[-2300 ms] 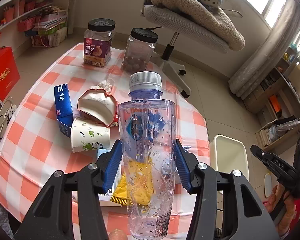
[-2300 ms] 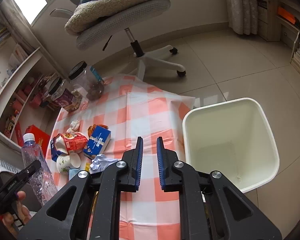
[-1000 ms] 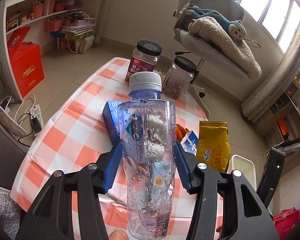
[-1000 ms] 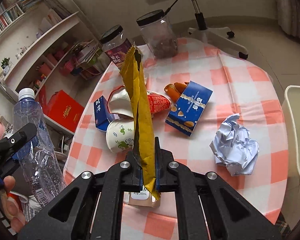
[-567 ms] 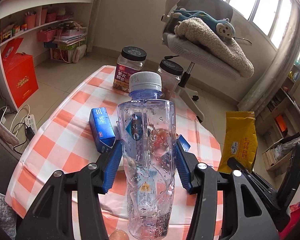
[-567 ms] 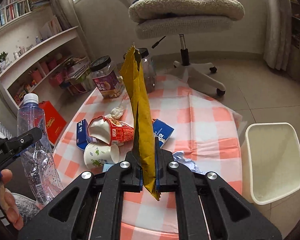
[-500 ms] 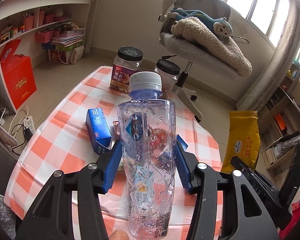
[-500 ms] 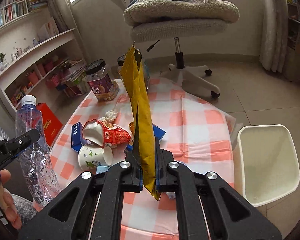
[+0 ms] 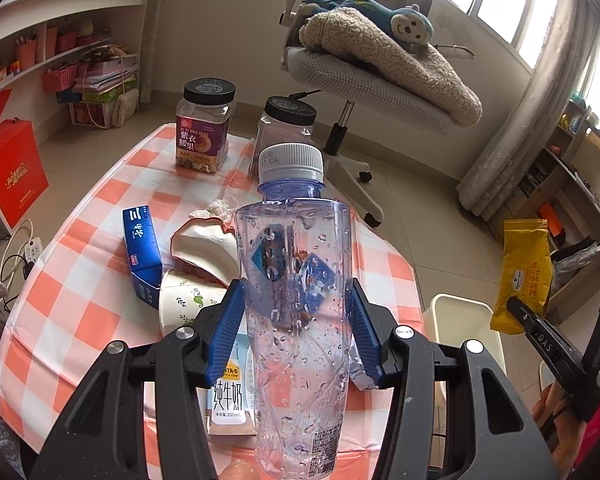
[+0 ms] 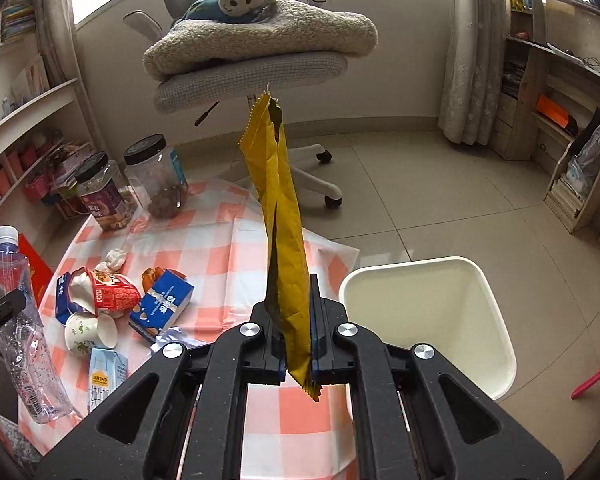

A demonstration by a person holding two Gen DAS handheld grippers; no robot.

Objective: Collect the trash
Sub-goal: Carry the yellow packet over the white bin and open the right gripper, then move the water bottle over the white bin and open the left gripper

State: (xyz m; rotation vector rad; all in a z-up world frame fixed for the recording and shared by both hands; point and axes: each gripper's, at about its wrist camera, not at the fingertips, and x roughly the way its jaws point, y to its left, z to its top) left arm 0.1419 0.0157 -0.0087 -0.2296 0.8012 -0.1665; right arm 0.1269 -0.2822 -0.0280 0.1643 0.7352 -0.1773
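My left gripper (image 9: 296,328) is shut on a clear plastic water bottle (image 9: 294,280) with a white cap, held upright above the near edge of the checked table (image 9: 96,208); the bottle also shows in the right wrist view (image 10: 18,320). My right gripper (image 10: 294,320) is shut on a yellow snack wrapper (image 10: 280,216), held upright near the white trash bin (image 10: 496,312). The wrapper (image 9: 524,276) and bin (image 9: 460,316) also show in the left wrist view. On the table lie a red crushed cup (image 10: 108,290), a paper cup (image 10: 88,334), blue cartons (image 10: 162,306) and a milk carton (image 10: 104,376).
Two black-lidded jars (image 9: 204,128) (image 9: 288,132) stand at the table's far edge. An office chair with a blanket and toy monkey (image 10: 260,40) stands beyond the table. Shelves (image 9: 60,60) line the left wall. A red box (image 9: 8,164) sits on the floor.
My right gripper picked the yellow wrapper off the table and carried it up and toward the bin. My left gripper kept hold of the bottle and shifted a little.
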